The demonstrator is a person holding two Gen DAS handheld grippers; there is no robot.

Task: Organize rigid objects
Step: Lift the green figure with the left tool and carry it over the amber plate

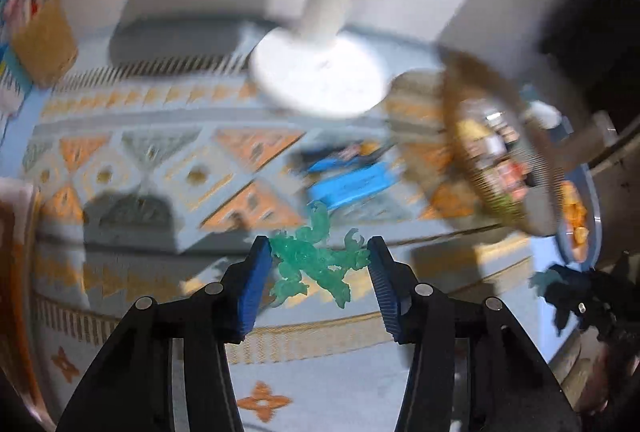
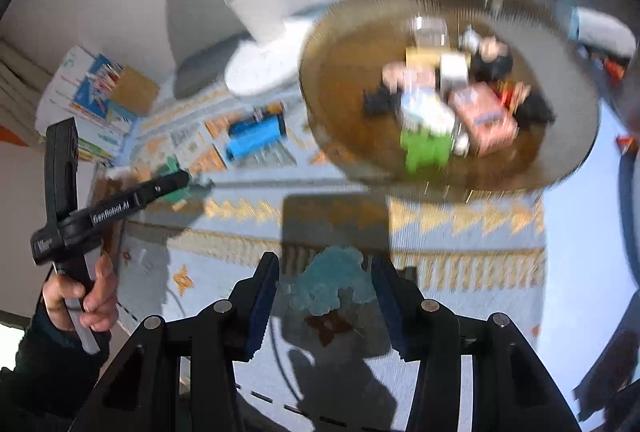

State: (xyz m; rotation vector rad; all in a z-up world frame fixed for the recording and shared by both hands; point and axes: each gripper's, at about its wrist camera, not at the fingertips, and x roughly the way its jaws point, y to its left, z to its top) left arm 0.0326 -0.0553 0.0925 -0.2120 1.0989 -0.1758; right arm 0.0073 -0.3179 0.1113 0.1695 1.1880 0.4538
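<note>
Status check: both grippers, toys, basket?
Left gripper shut on green figure. Right gripper shut on pale blue figure. Woven basket ahead, already holding toys. Frames blurred.

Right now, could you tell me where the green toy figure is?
The green toy figure sits between the left gripper's blue fingers, above the patterned rug, near the blue box.

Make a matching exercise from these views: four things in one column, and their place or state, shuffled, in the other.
Things:
1. green translucent figure
2. pale blue translucent figure
3. blue case
4. woven basket

Places:
A. lying on the patterned rug
B. between the right gripper fingers
C. holding a pile of small items
D. between the left gripper fingers

Pairs: 1-D, 2-B, 3-A, 4-C
</note>
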